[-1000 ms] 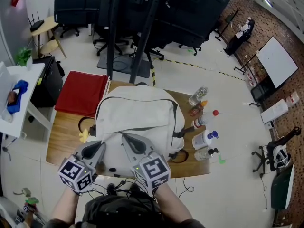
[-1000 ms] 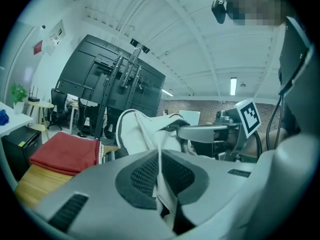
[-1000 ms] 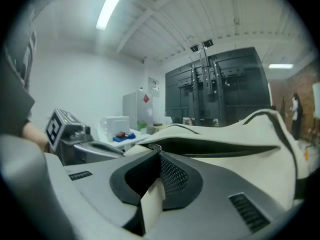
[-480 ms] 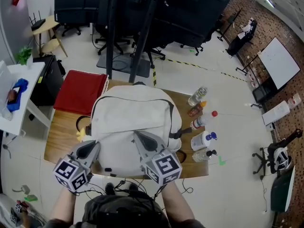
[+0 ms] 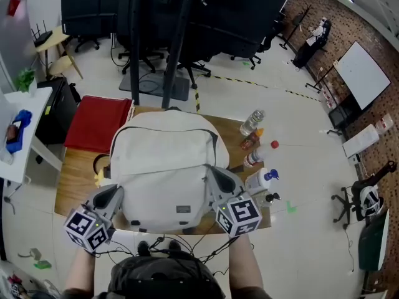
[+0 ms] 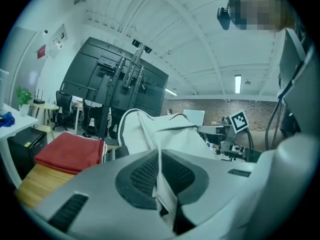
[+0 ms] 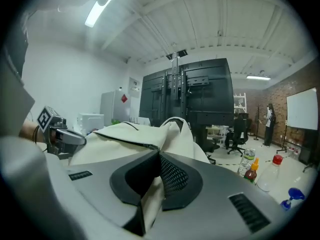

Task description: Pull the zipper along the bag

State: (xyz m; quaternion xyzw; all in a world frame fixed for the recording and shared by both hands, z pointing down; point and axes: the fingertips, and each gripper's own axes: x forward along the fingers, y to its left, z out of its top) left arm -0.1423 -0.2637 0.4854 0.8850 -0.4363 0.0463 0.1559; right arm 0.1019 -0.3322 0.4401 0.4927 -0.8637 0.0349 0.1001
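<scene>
A white backpack (image 5: 165, 161) lies flat on the wooden table (image 5: 70, 180). My left gripper (image 5: 117, 193) is at the bag's near left corner, shut on a fold of its white fabric (image 6: 161, 184). At the near right side, my right gripper (image 5: 215, 174) is shut on a white tab. In the right gripper view that tab (image 7: 152, 196) hangs between the pads just where the dark zipper line (image 7: 127, 140) ends. Across the bag, the left gripper view catches the right gripper's marker cube (image 6: 239, 121).
A folded red cloth (image 5: 93, 122) lies on the table's far left. Several bottles (image 5: 252, 123) and a blue-capped spray bottle (image 5: 260, 180) stand along the right edge, close to my right gripper. A small yellow thing (image 5: 98, 177) lies left of the bag. Black chairs and a stand are behind.
My right gripper has slid rightward along the bag's near edge, from its middle to its right side. The left gripper has drifted a little left and toward me.
</scene>
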